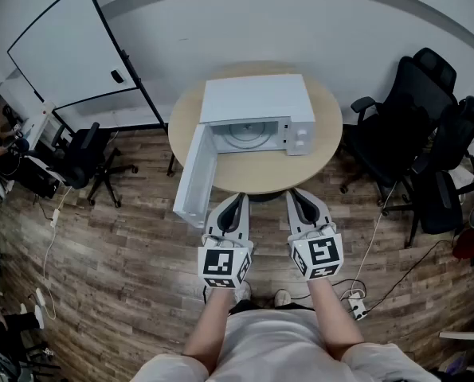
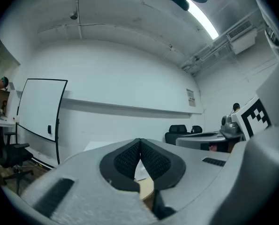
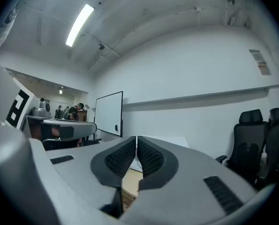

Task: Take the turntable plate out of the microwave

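Note:
A white microwave (image 1: 256, 102) stands on a round wooden table (image 1: 256, 169), its door (image 1: 195, 173) swung wide open toward me at the left. Inside the cavity lies the round glass turntable plate (image 1: 247, 134). My left gripper (image 1: 235, 200) and right gripper (image 1: 299, 197) hover side by side just short of the table's near edge, pointing level at the microwave. Both are shut with nothing between the pads. In the left gripper view the left gripper (image 2: 140, 149) shows its black pads (image 2: 127, 161) pressed together; in the right gripper view the right gripper (image 3: 136, 146) looks the same.
Black office chairs (image 1: 416, 126) crowd the right of the table, and another chair (image 1: 89, 161) stands at the left. A whiteboard (image 1: 73, 50) leans by the wall at the back left. A power strip and cables (image 1: 356, 305) lie on the wood floor by my feet.

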### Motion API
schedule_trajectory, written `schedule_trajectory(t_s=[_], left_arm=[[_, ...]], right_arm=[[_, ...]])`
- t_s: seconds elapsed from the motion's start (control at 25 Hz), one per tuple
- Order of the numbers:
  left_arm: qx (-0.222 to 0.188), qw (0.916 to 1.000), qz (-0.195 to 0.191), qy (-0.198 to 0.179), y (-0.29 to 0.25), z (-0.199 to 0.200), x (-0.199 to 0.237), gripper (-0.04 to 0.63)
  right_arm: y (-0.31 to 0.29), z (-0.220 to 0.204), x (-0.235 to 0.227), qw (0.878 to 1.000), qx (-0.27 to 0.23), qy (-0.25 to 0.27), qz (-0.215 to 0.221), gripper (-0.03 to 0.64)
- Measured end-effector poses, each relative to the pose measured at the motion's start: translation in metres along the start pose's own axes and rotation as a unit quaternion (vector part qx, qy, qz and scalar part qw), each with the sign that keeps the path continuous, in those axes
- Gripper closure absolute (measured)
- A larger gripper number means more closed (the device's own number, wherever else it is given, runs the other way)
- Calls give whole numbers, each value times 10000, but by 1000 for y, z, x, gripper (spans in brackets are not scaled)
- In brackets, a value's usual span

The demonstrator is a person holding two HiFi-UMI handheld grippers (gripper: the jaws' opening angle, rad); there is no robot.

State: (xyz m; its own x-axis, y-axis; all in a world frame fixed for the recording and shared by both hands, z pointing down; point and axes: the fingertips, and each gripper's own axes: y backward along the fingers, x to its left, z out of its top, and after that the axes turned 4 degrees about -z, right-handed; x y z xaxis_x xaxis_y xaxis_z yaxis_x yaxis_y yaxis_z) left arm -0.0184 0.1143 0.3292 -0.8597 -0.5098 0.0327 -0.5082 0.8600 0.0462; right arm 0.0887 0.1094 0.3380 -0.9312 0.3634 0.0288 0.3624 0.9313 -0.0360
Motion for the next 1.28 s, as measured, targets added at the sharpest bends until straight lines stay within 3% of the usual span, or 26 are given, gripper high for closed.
schedule_trajectory(t_s=[0.28,0.56,0.88,1.28], left_arm=[[-3,10000,-20,14,-8,-1,-13,581],[18,9999,117,57,-12,-3,-27,581],[296,9995,118,-20,-11,-23,-57,581],[279,9995,112,64,-36,-32,-23,581]], right_arm=[[1,1,-13,10000,-48,-40,37,594],[11,0,-36,9989,-144,-444,26,594],[17,-23,-50,9966,42,-797,189,594],[-24,-33,-31,9963,226,-705,445,594]])
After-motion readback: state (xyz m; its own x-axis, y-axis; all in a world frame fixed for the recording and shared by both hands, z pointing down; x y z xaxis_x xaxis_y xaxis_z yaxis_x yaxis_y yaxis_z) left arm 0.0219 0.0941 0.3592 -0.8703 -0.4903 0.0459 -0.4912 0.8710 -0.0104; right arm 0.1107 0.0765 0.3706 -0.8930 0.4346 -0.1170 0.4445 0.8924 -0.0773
